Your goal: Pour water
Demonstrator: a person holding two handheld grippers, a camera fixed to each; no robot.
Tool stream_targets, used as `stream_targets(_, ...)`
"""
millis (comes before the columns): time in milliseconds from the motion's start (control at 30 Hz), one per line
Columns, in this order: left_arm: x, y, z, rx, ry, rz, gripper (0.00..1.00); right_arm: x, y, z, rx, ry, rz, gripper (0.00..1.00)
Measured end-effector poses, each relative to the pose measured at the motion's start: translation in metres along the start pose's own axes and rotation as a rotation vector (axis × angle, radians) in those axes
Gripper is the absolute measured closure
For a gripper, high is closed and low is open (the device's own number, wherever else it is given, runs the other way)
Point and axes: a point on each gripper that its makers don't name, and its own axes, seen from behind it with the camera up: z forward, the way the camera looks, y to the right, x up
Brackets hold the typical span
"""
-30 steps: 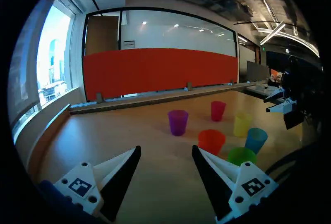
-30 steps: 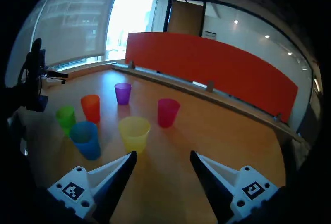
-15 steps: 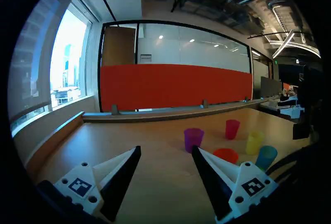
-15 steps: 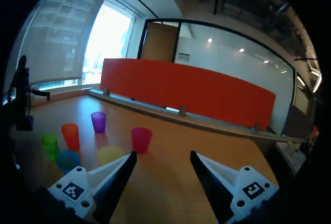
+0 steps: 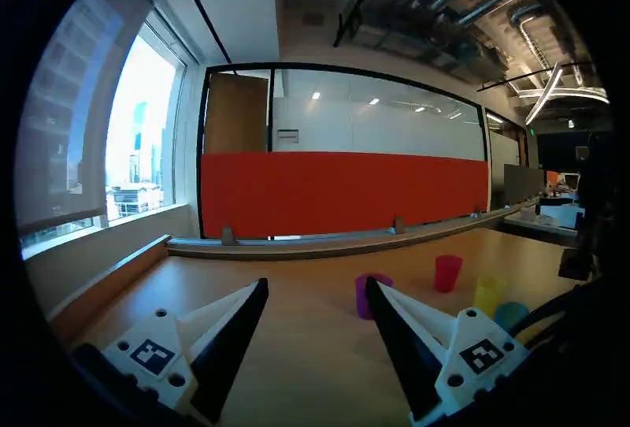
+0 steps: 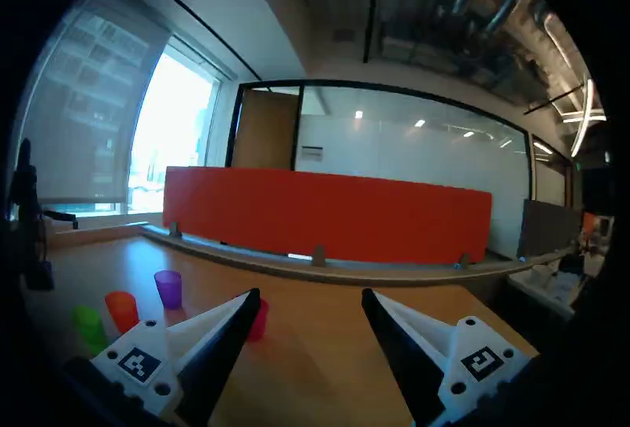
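We have tilted the left tool (image 5: 315, 281) and right tool (image 6: 309, 293) upward, so the wooden surface (image 5: 307, 356) now sits lower in each view. The left tool's fingers stand apart, holding nothing. By its right finger stand the purple cup (image 5: 362, 299), magenta cup (image 5: 447, 272), yellow cup (image 5: 488, 295) and blue cup (image 5: 512, 315). The right tool is likewise spread, with the orange cup (image 6: 121, 310) and green cup (image 6: 88, 326) on the surface to its left.
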Motion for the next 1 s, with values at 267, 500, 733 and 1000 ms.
stream_targets(267,0.007,0.003,-0.003,0.035,0.043,-0.009,0.09,0.002,-0.003,-0.007,-0.029,0.043,0.046,0.00)
stream_targets(500,0.007,0.004,-0.002,0.054,0.067,-0.045,0.09,0.003,-0.002,-0.011,-0.056,0.070,0.079,0.00)
stream_targets(733,0.009,0.004,-0.002,0.068,0.091,-0.049,0.09,-0.004,-0.002,-0.013,-0.062,0.053,0.095,0.00)
stream_targets(1000,-0.001,0.006,-0.003,0.068,0.078,-0.066,0.09,-0.002,0.001,-0.014,-0.078,0.041,0.093,0.00)
